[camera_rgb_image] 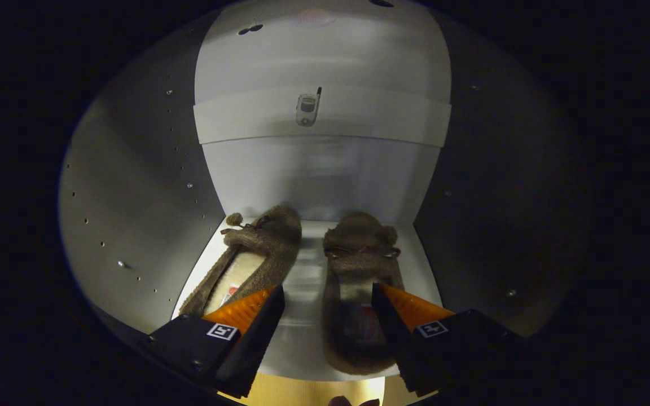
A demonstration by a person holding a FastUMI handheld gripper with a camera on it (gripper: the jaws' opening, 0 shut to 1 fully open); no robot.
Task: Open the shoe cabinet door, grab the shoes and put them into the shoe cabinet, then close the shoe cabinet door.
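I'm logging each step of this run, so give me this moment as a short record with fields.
place: inside the shoe cabinet, on its white shelf
shoes: two brown fuzzy slippers, left slipper and right slipper, side by side, toes toward the back wall
claw: open, holding nothing, fingers spread in front of the slippers
back wall: small phone sticker
task left: closing the door

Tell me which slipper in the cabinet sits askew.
The left slipper: its toe angles toward the right slipper, which lies straight. The open gripper holds neither.
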